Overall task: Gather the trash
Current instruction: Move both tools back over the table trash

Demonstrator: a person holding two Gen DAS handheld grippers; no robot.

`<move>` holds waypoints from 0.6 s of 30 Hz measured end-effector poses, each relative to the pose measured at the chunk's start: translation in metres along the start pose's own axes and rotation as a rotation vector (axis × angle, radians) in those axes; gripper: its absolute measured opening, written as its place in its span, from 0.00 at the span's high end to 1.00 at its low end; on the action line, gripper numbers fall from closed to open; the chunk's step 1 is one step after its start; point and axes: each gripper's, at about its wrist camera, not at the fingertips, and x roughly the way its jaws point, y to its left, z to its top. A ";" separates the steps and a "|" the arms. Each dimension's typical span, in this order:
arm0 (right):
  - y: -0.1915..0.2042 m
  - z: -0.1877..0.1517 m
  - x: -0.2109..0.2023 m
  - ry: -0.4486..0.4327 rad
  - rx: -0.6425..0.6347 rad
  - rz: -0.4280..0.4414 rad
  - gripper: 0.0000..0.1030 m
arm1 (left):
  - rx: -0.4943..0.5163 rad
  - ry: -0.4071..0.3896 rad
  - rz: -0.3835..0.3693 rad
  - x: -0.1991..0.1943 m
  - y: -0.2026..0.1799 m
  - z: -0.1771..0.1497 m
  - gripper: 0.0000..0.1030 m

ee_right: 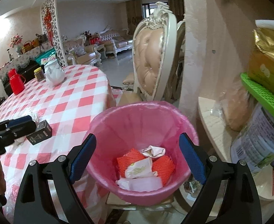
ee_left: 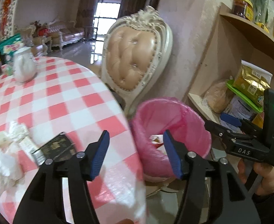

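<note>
A bin with a pink liner (ee_right: 142, 117) stands beside the round checked table (ee_right: 71, 100); it also shows in the left wrist view (ee_left: 174, 115). Inside lie red and white wrappers (ee_right: 144, 166). My right gripper (ee_right: 138, 155) is open and empty above the bin. My left gripper (ee_left: 136, 153) is open and empty over the table edge, between table and bin. A small black box (ee_left: 56, 147) (ee_right: 40, 131) and crumpled white tissues (ee_left: 4, 160) lie on the table by the left gripper. The right gripper (ee_left: 230, 125) shows at the right of the left wrist view.
A padded cream chair (ee_right: 152, 63) stands behind the bin. Shelves with bags and tins (ee_right: 264, 112) are at the right. On the table's far side are a white jug (ee_right: 53, 72), a jar (ee_right: 38, 74) and a red flask (ee_right: 15, 82).
</note>
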 end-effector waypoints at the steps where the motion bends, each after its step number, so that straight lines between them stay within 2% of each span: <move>1: 0.003 0.000 0.000 0.000 -0.005 0.008 0.18 | -0.008 -0.008 0.017 -0.006 0.005 -0.001 0.37; 6: 0.025 -0.003 -0.002 -0.008 -0.039 0.028 0.18 | -0.048 -0.032 0.086 -0.029 0.033 -0.009 0.32; 11: 0.050 -0.005 0.002 0.011 -0.077 0.058 0.26 | -0.088 -0.054 0.156 -0.052 0.061 -0.019 0.31; 18: 0.080 -0.005 0.005 0.018 -0.108 0.099 0.26 | -0.153 -0.076 0.245 -0.077 0.105 -0.031 0.31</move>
